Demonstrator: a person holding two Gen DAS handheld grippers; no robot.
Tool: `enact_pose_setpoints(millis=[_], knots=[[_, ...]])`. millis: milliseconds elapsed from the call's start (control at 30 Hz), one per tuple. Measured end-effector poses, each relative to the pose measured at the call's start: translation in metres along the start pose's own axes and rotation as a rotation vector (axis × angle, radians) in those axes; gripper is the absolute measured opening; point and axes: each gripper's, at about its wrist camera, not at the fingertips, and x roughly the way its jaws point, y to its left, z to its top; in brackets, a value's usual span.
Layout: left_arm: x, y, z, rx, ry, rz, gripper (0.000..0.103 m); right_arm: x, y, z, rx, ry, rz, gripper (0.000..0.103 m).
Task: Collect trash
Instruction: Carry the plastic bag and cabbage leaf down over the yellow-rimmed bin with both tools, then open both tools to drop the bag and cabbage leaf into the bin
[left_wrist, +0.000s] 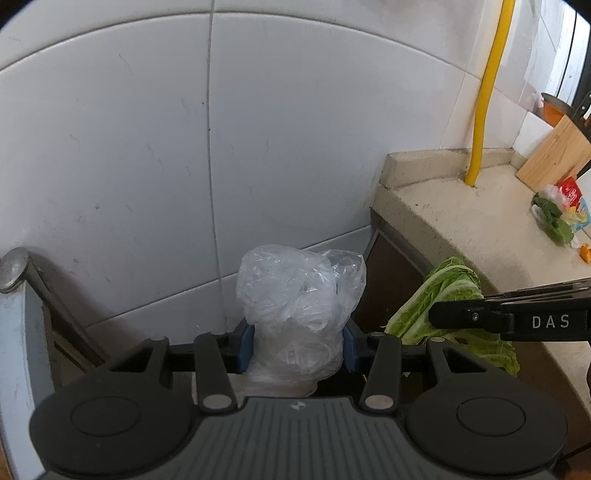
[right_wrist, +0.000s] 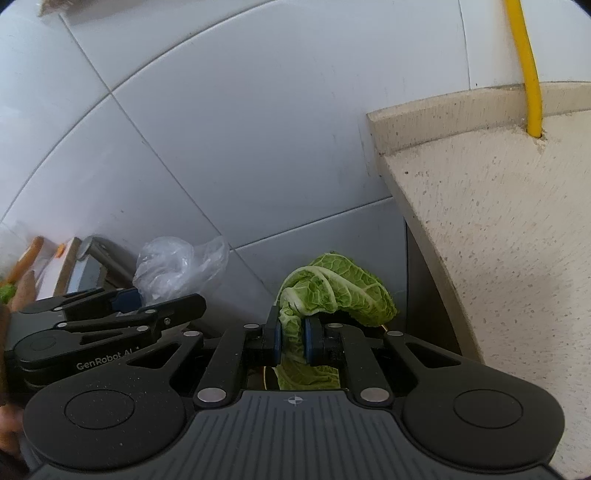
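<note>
Left tongs (left_wrist: 298, 345) clamp a crumpled clear plastic bag (left_wrist: 295, 306). At their 3 o'clock, right tongs (right_wrist: 292, 341) clamp a green cabbage leaf (right_wrist: 332, 291), beside the speckled table (right_wrist: 498, 221).

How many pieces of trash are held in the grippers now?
2. The crumpled clear plastic bag sits in the left gripper; the green cabbage leaf sits in the right gripper. More may be hidden below.

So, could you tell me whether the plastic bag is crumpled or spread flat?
Crumpled. The plastic bag bulges as a wrinkled wad between the left tool's blue pads, its folds bunched upward.
</note>
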Motion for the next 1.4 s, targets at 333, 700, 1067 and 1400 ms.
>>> enact_pose_setpoints(millis=[333, 700, 1067, 1400], knots=[[0.007, 0.003, 0.003, -0.003, 0.021, 0.008, 0.040, 0.011, -0.004, 0.001, 0.011, 0.018, -0.002, 0.016], [0.018, 0.004, 0.006, 0.001, 0.058, 0.013, 0.040, 0.027, -0.001, 0.002, 0.014, 0.038, 0.000, 0.016], [0.028, 0.005, 0.009, 0.009, 0.090, 0.025, 0.042, 0.044, -0.001, 0.004, 0.012, 0.077, -0.014, 0.017], [0.037, 0.005, 0.011, -0.007, 0.123, 0.026, 0.055, 0.058, 0.001, 0.008, 0.025, 0.089, -0.027, 0.041]])
